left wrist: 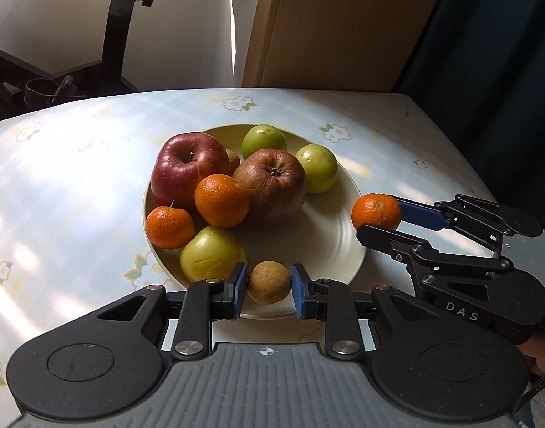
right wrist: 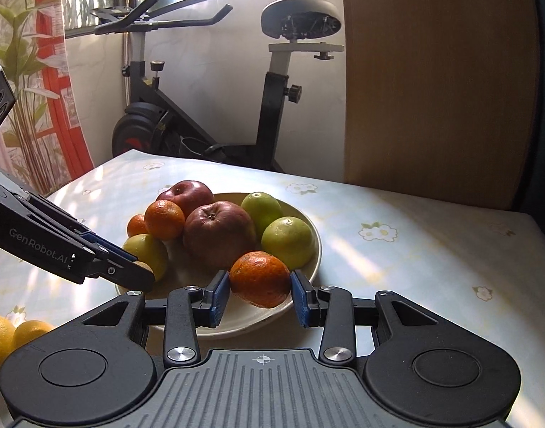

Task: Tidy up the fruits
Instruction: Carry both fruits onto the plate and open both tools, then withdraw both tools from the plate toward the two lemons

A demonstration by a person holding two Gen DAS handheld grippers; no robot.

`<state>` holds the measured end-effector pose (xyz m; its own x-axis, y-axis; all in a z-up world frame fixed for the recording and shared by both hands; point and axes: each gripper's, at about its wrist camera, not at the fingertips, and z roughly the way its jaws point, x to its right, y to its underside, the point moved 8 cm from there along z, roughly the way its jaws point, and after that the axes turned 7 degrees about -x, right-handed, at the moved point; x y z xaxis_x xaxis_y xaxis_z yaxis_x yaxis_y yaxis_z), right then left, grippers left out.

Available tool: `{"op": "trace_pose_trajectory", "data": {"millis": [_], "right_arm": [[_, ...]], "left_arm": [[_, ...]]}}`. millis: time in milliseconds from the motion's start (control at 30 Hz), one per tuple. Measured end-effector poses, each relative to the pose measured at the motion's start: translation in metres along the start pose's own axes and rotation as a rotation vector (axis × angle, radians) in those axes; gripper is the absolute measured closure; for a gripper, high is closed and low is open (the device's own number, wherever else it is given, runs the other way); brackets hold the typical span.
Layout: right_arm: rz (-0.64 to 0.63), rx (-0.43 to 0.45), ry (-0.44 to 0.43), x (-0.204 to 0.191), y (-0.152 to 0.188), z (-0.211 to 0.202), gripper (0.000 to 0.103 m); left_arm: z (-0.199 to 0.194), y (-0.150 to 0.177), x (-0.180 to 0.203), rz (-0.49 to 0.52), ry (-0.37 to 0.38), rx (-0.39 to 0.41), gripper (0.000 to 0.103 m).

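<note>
Mid-task: left claw (left wrist: 266, 287) clamps brown fruit (left wrist: 269, 282), right claw (right wrist: 260, 289) clamps tangerine (right wrist: 260, 278); seven fruits remain on plate (left wrist: 329, 242) ahead

The letters "DAS" are read in pale print on the black body of the right claw (left wrist: 377, 218), at about four o'clock in the left wrist view. "GenRobot.AI" is read in pale print along the black side of the left claw (right wrist: 144, 273), at about nine o'clock in the right wrist view. A small crosshair mark is printed on the grey ribbed housing at six o'clock in each view. No other writing can be made out
</note>
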<state>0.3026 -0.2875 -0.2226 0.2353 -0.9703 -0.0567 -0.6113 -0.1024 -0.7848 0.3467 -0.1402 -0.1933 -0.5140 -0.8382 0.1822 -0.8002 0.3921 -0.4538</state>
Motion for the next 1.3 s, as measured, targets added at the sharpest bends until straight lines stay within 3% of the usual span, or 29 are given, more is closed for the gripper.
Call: {"op": "trace_pose_trajectory", "data": {"millis": [333, 700, 1000, 1300], "right_arm": [[-0.025, -0.025, 0.001, 0.004, -0.001, 0.022, 0.068], [0.033, -0.003, -0.008, 0.009, 0.002, 0.009, 0.068], [0.109, 0.038, -0.028, -0.003, 0.009, -0.019, 0.068], [0.177, 0.067, -0.039, -0.030, 0.028, -0.040, 0.068]], "left_arm": [[0.014, -0.002, 0.006, 0.012, 0.007, -0.034, 0.074], [0.012, -0.002, 0.005, 0.002, 0.003, -0.049, 0.073], [-0.025, 0.008, -0.006, 0.017, -0.028, 0.021, 0.073], [-0.072, 0.038, -0.041, -0.052, -0.114, 0.095, 0.072]]}}
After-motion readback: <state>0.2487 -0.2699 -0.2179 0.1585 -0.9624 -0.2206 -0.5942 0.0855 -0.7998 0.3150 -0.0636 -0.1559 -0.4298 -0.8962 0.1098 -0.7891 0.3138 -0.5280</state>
